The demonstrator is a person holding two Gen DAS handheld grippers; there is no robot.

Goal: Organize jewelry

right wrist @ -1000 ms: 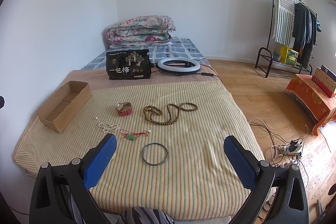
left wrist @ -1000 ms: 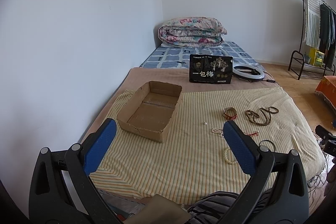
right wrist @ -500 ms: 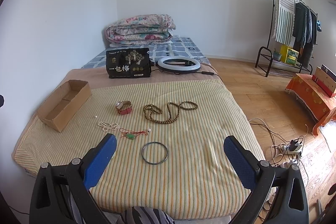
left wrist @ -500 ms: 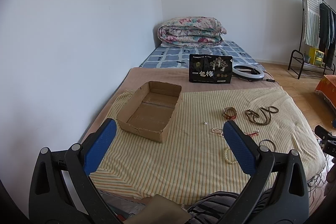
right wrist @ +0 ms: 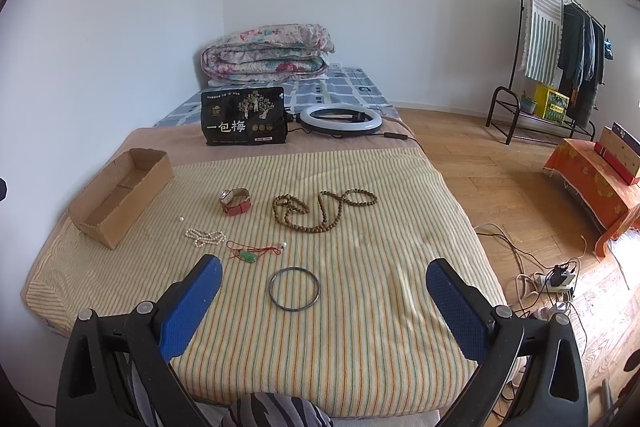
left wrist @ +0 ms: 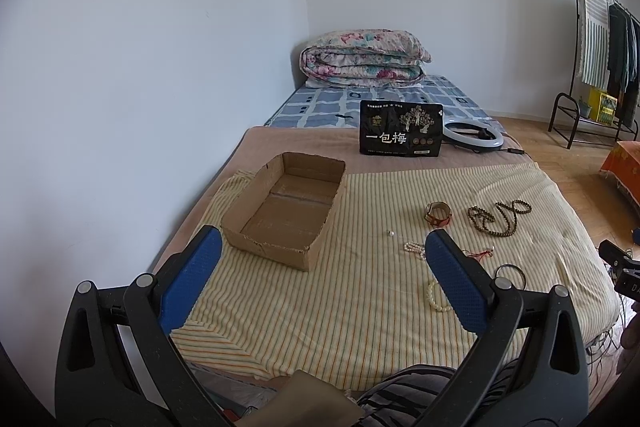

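Observation:
Jewelry lies spread on a striped cloth (right wrist: pixel 360 327) over the bed. A dark bangle (right wrist: pixel 294 289) is nearest, then a red cord with a green pendant (right wrist: pixel 250 253), a pearl strand (right wrist: pixel 204 237), a loose pearl (right wrist: pixel 181 219), a red-strapped watch (right wrist: pixel 236 201) and a long brown bead necklace (right wrist: pixel 320 207). An empty cardboard box (left wrist: pixel 286 209) sits at the cloth's left. My left gripper (left wrist: pixel 322 273) hangs open in front of the box. My right gripper (right wrist: pixel 322 301) is open, above the cloth's near edge, with the bangle between its fingers in view. A pale bead bracelet (left wrist: pixel 434 297) lies partly behind the left gripper's right finger.
A black printed pouch (right wrist: pixel 245 115) stands behind the cloth beside a ring light (right wrist: pixel 340 119) with its cable. A folded floral quilt (right wrist: pixel 268 53) lies at the bed's head. Wall on the left, wooden floor, power strip and cables (right wrist: pixel 556 279) and a clothes rack (right wrist: pixel 560 39) on the right.

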